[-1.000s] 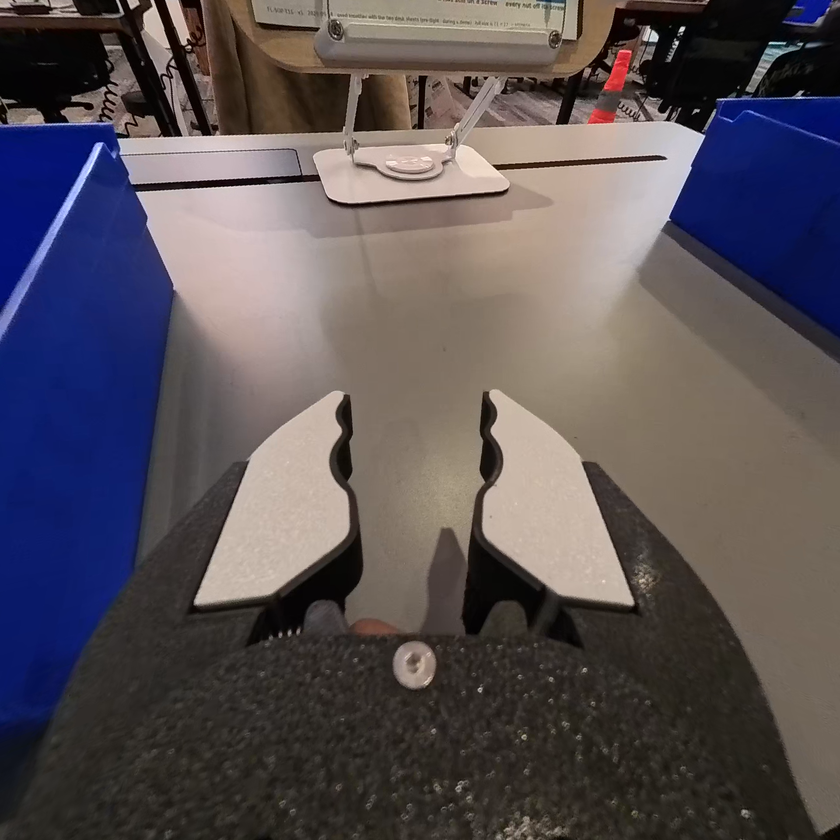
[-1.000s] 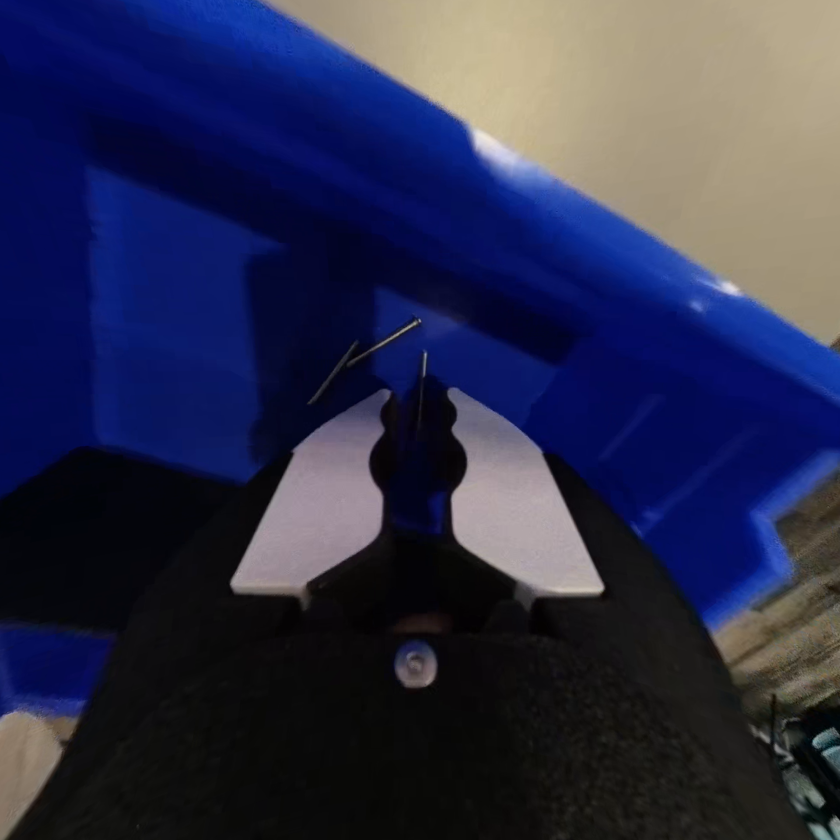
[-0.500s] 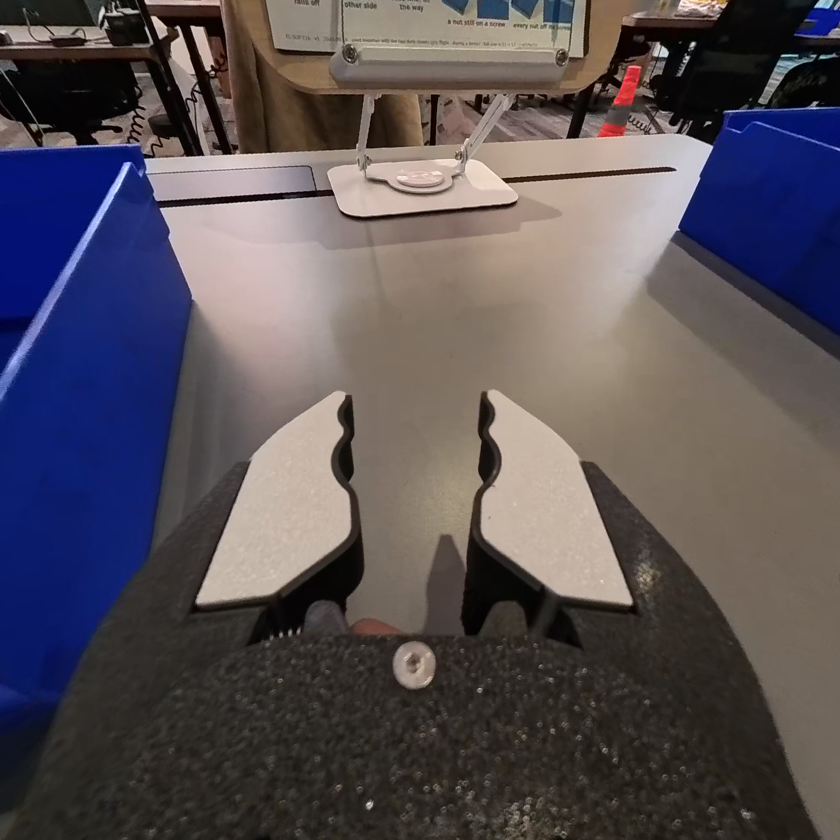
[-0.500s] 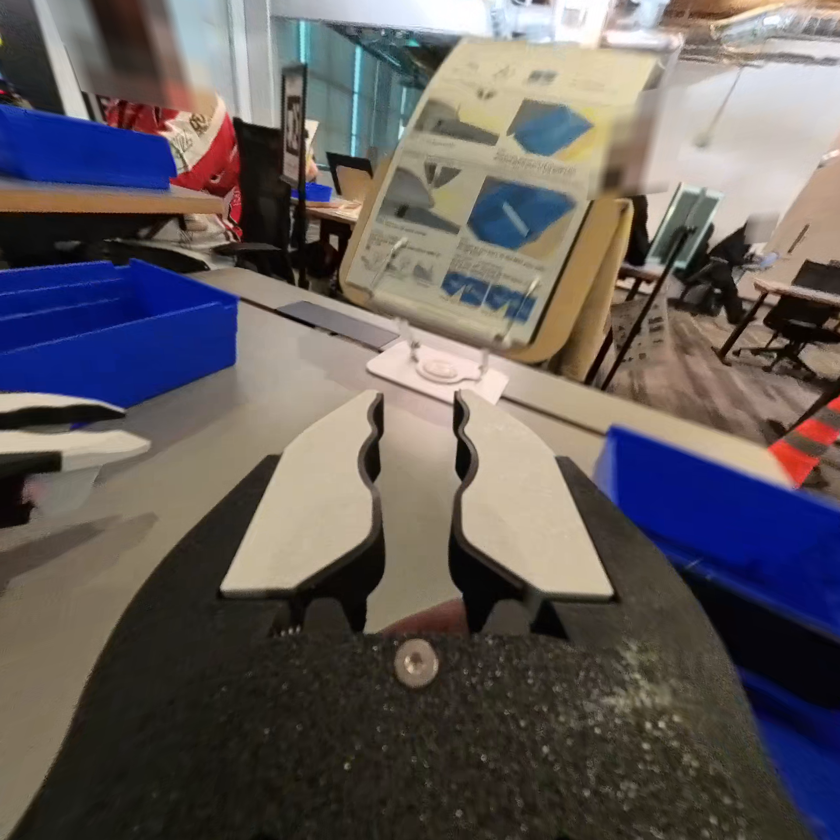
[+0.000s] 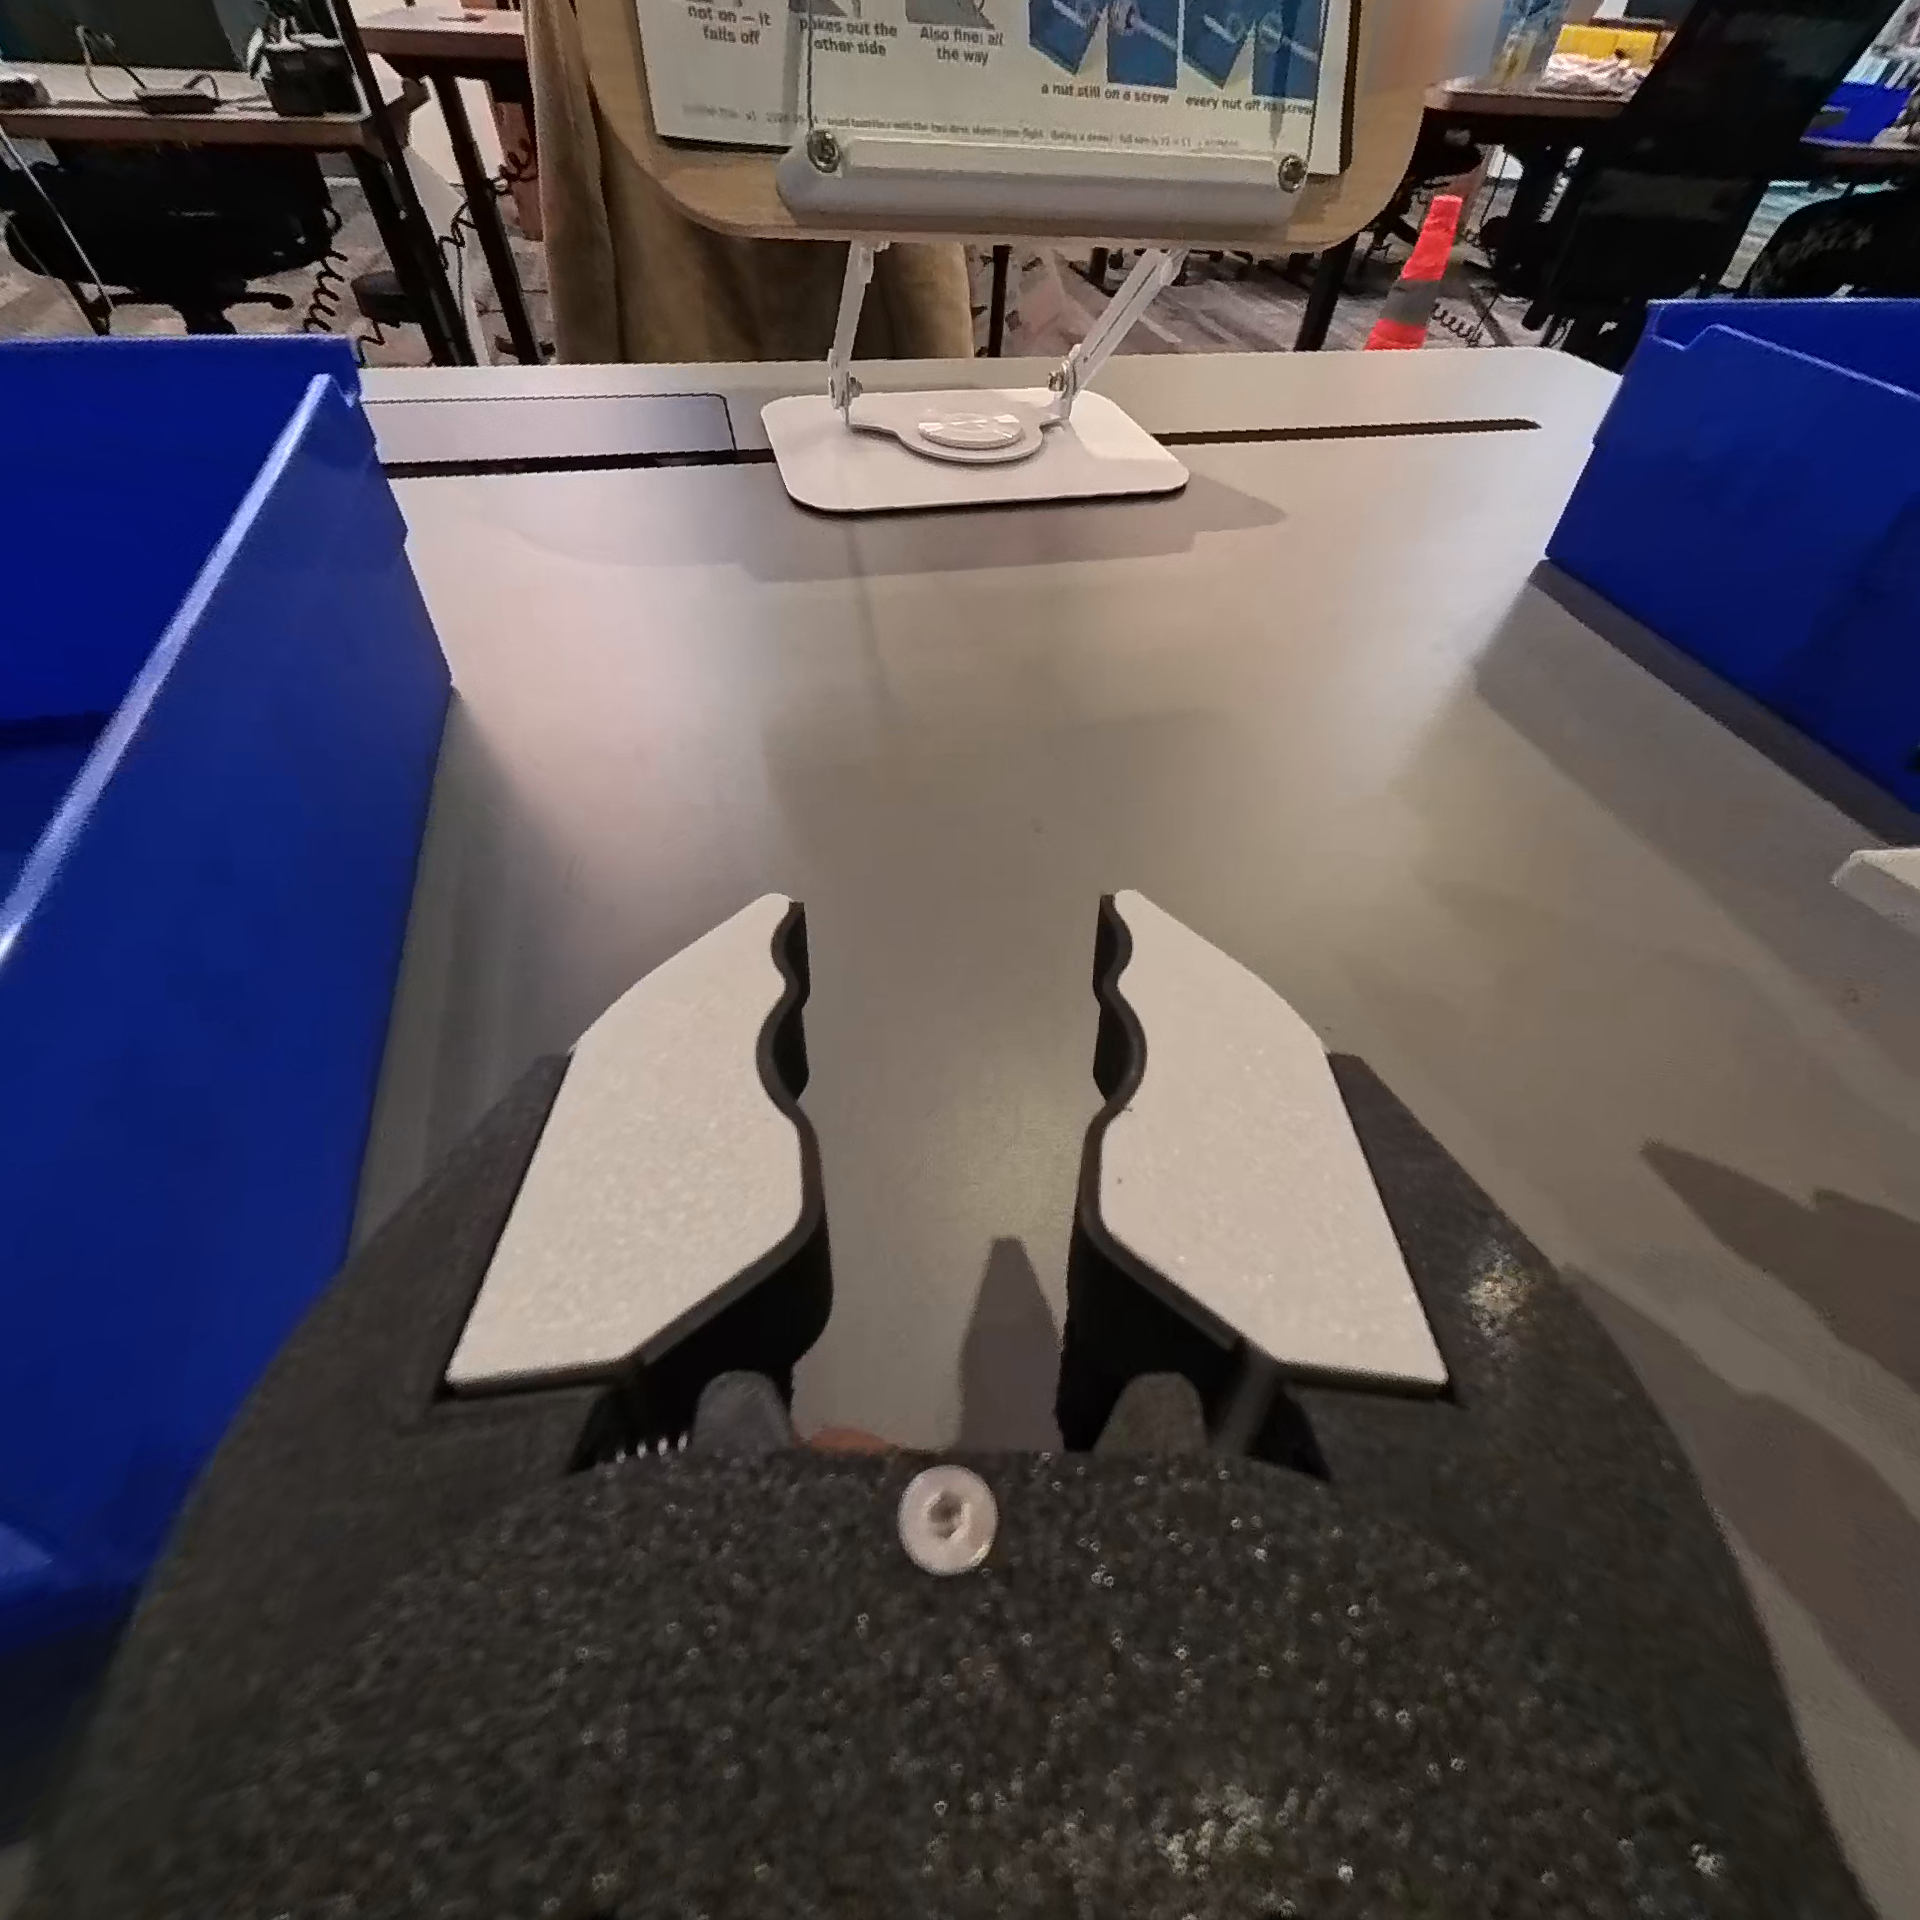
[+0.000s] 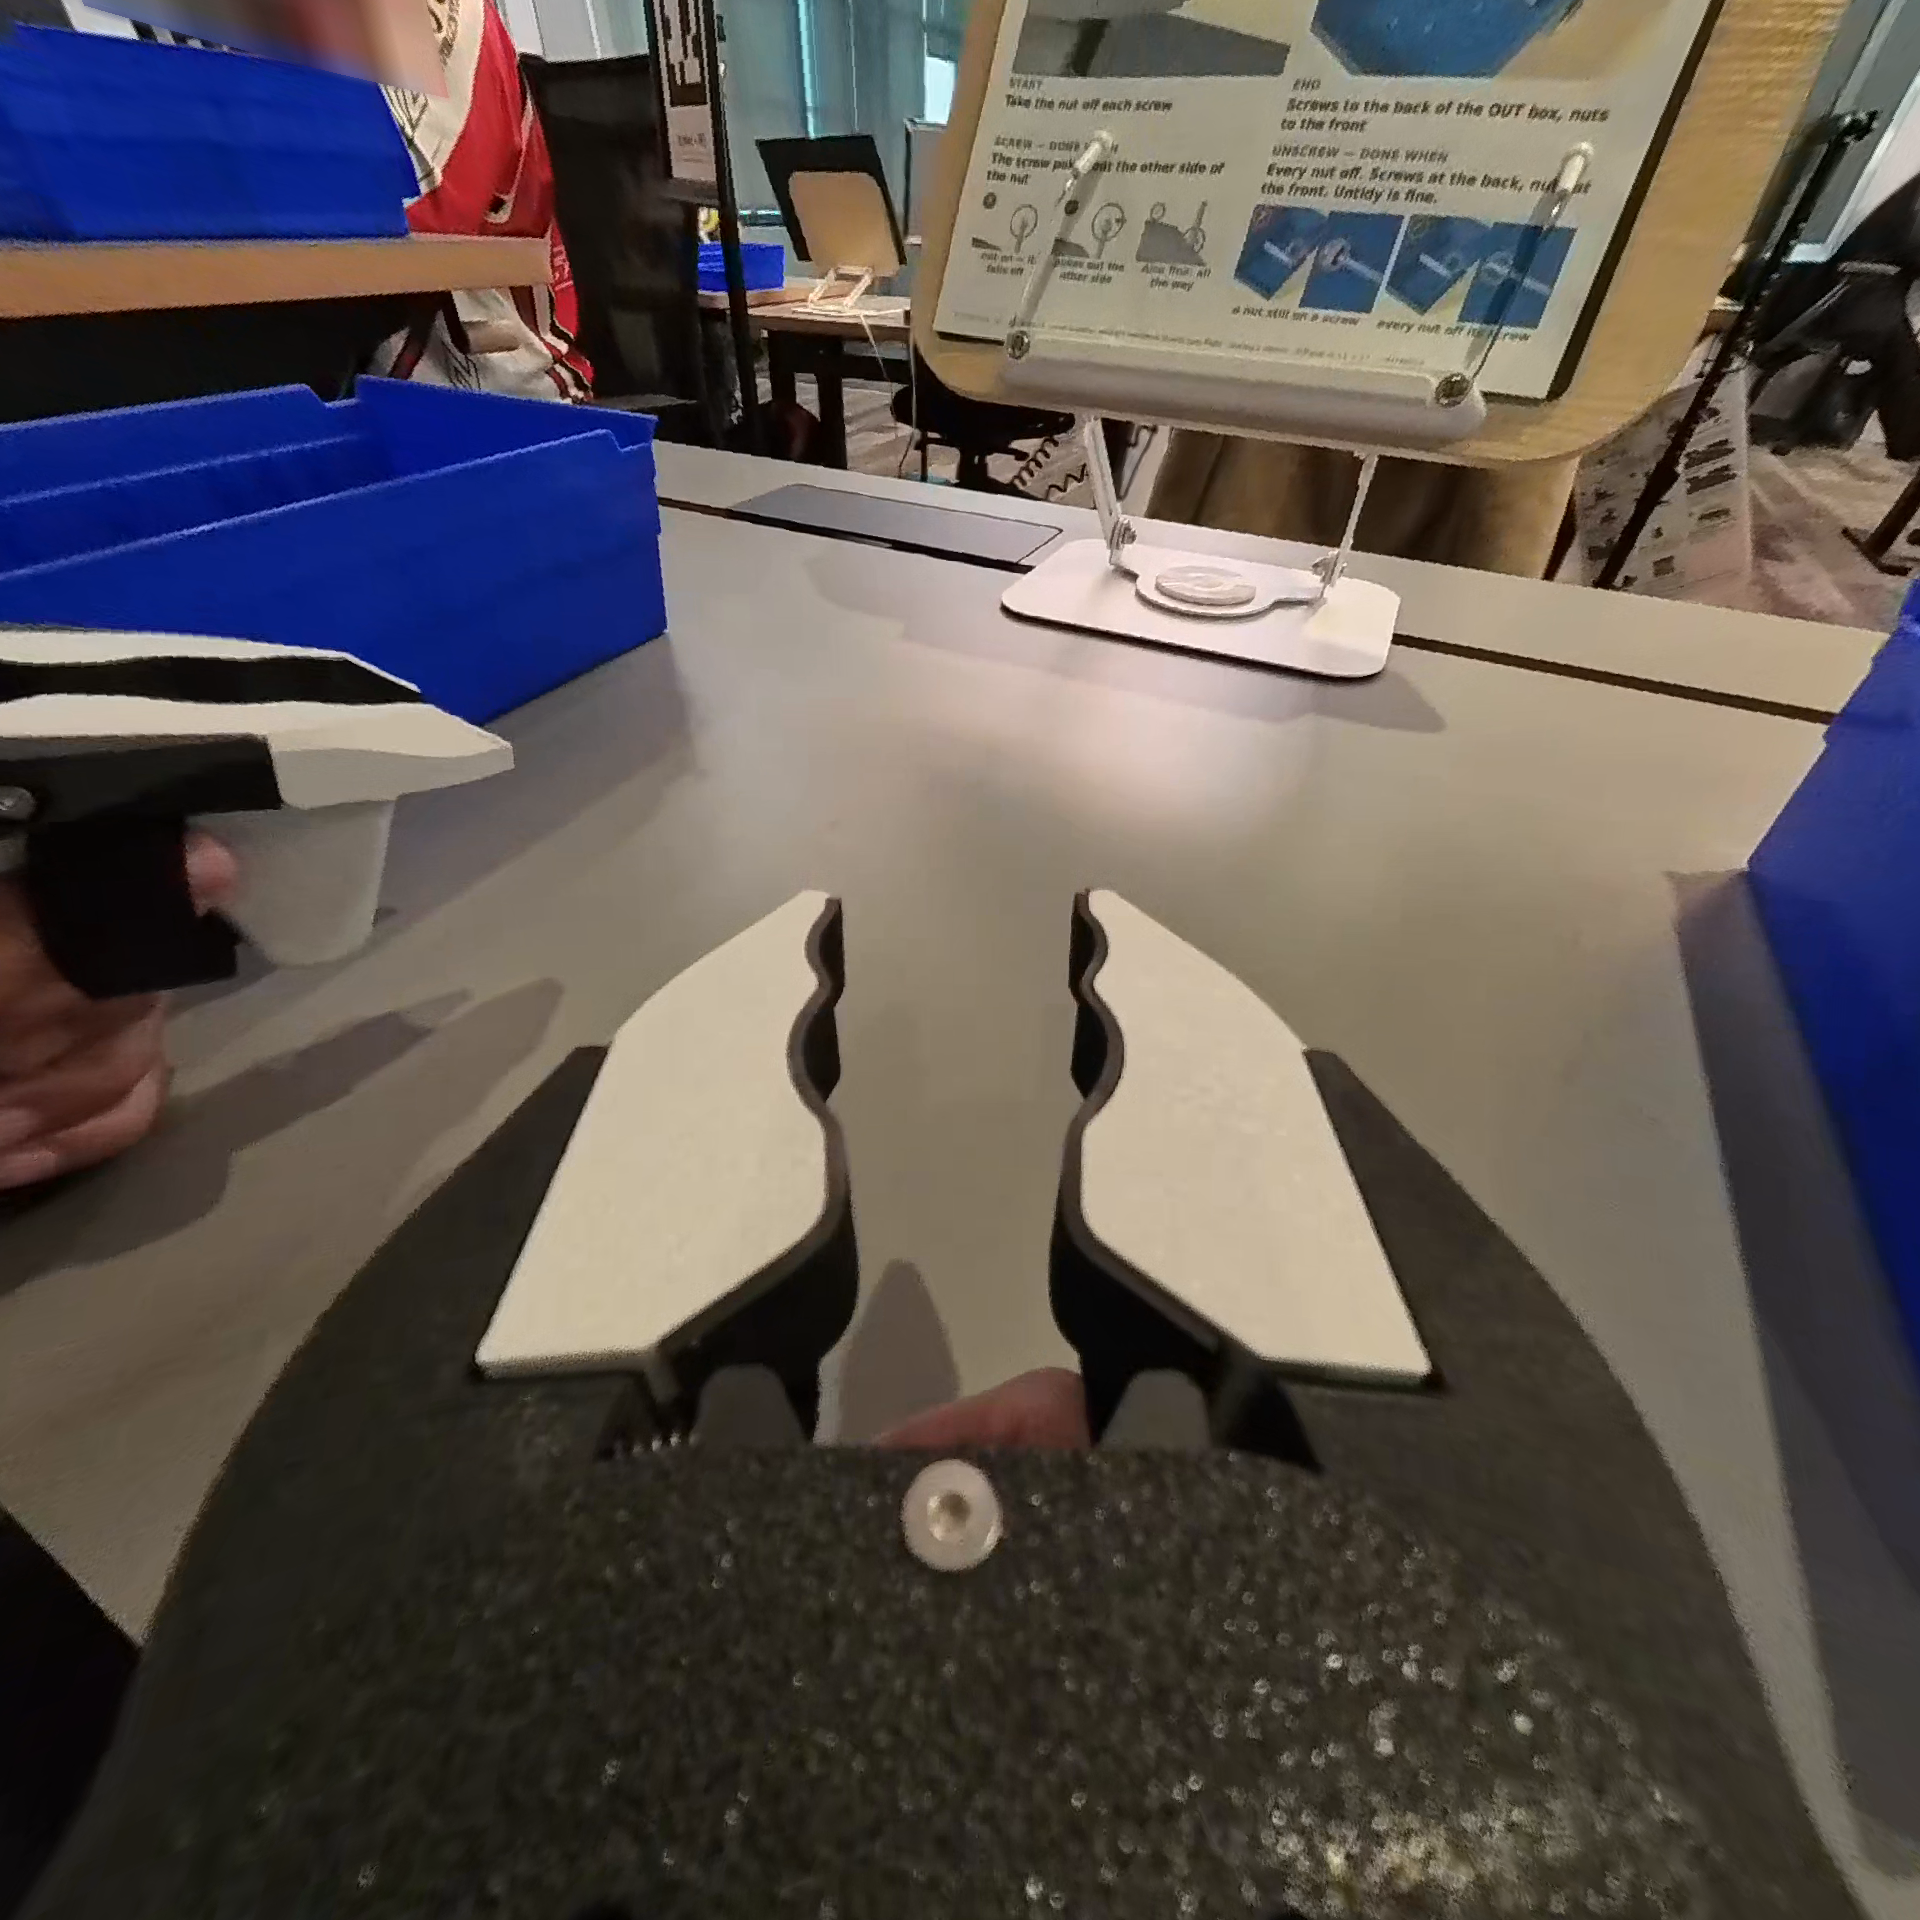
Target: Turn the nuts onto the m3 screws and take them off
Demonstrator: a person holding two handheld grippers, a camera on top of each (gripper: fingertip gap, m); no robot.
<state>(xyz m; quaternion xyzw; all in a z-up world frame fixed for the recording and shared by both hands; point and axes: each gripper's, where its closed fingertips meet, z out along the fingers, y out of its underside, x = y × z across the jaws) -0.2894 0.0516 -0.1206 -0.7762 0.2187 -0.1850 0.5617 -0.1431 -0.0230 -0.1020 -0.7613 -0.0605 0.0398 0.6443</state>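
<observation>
No screws or nuts show in either view now. My left gripper (image 5: pixel 951 914) is open and empty, low over the grey table (image 5: pixel 987 748), beside the blue bin on the left (image 5: pixel 208 831). My right gripper (image 6: pixel 956 904) is open and empty, low over the same table (image 6: pixel 1039 790). The left gripper (image 6: pixel 312 748) also shows at the left edge of the right wrist view, held by a hand (image 6: pixel 62 1070). A white fingertip of the right gripper (image 5: pixel 1886 883) shows at the right edge of the left wrist view.
A second blue bin stands on the right (image 5: pixel 1766 540), also in the right wrist view (image 6: pixel 1860 935). The left bin (image 6: pixel 364 540) has dividers. An instruction board on a white stand (image 5: pixel 977 457) is at the table's back (image 6: pixel 1205 603). A person in red and white (image 6: pixel 488 208) is behind.
My right gripper came up out of the blue bin, where thin screws lay, swung to face the table and opened wider. The left gripper tilted up slightly and stayed open.
</observation>
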